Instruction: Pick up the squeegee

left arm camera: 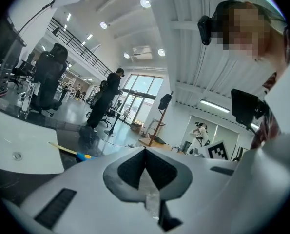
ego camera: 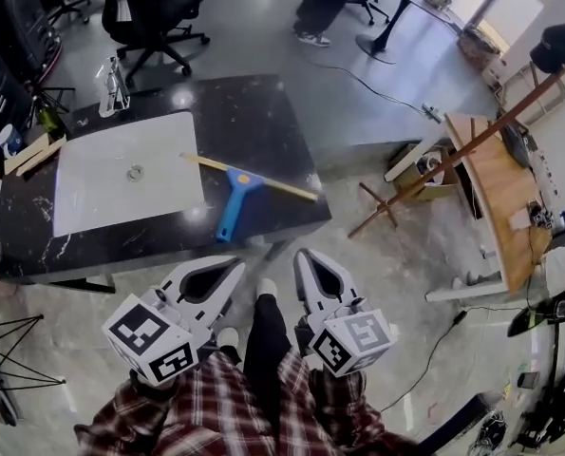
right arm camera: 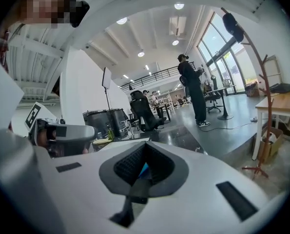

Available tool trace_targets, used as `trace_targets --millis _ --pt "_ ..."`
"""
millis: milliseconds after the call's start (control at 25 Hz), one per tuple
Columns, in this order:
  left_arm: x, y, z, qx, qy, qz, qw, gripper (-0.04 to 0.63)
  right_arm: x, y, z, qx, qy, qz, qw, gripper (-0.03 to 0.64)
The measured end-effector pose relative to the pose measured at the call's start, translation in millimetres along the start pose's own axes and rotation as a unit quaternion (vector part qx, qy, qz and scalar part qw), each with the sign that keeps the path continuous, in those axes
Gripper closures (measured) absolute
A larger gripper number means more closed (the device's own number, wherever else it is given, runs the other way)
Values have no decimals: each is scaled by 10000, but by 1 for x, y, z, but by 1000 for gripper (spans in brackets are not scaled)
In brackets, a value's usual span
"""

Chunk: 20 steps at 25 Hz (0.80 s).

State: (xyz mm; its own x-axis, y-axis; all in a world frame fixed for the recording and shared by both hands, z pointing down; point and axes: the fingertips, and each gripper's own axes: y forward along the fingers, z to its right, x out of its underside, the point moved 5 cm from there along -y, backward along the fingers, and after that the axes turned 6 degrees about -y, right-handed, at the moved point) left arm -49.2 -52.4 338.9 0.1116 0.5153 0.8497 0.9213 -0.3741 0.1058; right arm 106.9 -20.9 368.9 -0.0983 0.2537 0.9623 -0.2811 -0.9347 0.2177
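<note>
The squeegee (ego camera: 233, 200), with a blue handle and a long pale yellow blade bar, lies flat on the black marble table (ego camera: 254, 117), near its front right corner beside a white sheet (ego camera: 102, 174). My left gripper (ego camera: 239, 267) and right gripper (ego camera: 301, 255) are side by side in front of the table, short of its edge, and point toward it. Both are shut with nothing between the jaws. In the left gripper view the squeegee (left arm camera: 72, 151) lies left of my left gripper (left arm camera: 145, 150). In the right gripper view my right gripper (right arm camera: 145, 144) has its tips together, and a bit of blue shows behind its jaws.
A clear spray bottle (ego camera: 111, 87) stands at the table's back left. Office chairs (ego camera: 154, 12) and a standing person (ego camera: 320, 3) are beyond it. A leaning wooden coat stand (ego camera: 453, 160) and a wooden desk (ego camera: 496, 193) stand to the right. A black wire stand (ego camera: 11, 350) is on the left.
</note>
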Motion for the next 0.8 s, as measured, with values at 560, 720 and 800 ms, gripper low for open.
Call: trace_targets --millis 560,720,800 --pt "-67 116 -51 -1246 26 709 9897 586 -74 107 120 -1342 -448 -136 9898 606" --pt "-72 123 -60 -1559 13 813 9844 586 -72 124 129 -1682 -448 -268 9844 606" --pt "-74 126 -66 -1665 70 801 9828 586 -73 132 130 -1777 -464 -266 9826 606"
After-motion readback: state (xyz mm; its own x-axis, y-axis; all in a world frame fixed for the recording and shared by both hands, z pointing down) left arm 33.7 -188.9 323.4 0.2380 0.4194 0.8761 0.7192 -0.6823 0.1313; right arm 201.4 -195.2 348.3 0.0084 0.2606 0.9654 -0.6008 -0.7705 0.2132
